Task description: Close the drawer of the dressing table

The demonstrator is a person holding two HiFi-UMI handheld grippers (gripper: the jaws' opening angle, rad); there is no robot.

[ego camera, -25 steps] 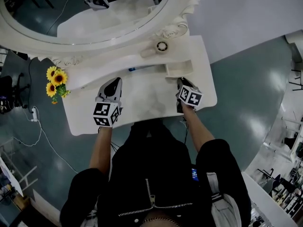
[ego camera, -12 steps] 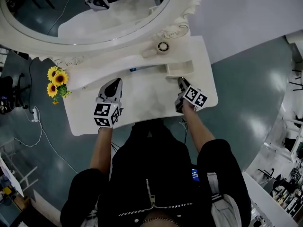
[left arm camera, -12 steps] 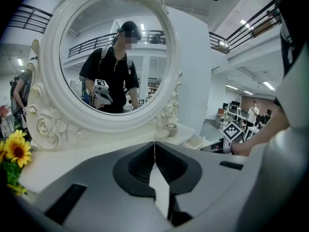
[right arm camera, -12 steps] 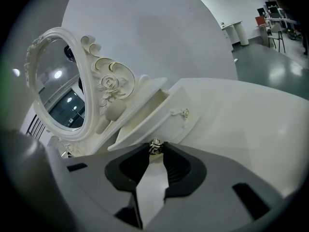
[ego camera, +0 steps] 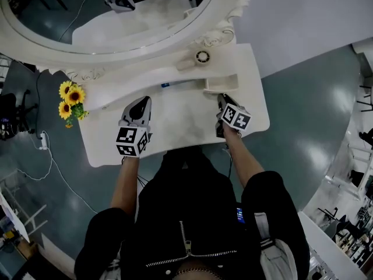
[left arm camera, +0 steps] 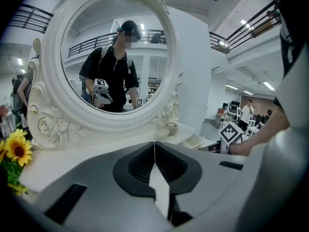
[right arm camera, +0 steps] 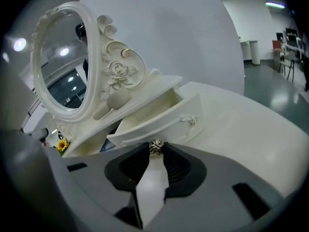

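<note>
The white dressing table (ego camera: 175, 124) has a small drawer (ego camera: 220, 85) pulled out at the right of its raised back shelf. In the right gripper view the drawer (right arm camera: 154, 120) stands open and looks empty, and a small metal knob (right arm camera: 155, 147) on its front sits pinched between my right gripper's tips. My right gripper (ego camera: 222, 100) (right arm camera: 155, 150) is shut on that knob. My left gripper (ego camera: 140, 105) (left arm camera: 154, 143) hovers over the left of the tabletop, its tips touching with nothing between them.
A large oval mirror (ego camera: 87, 22) (left arm camera: 111, 57) in an ornate white frame rises behind the shelf. Sunflowers (ego camera: 70, 101) (left arm camera: 17, 149) stand at the table's left end. A round item (ego camera: 202, 56) and a blue item (ego camera: 165, 85) lie on the shelf. A second knob (right arm camera: 192, 121) shows on the drawer front.
My right gripper has rolled a little, tilting out to the right and back, while staying at the drawer front. The drawer and my left gripper have not visibly moved.
</note>
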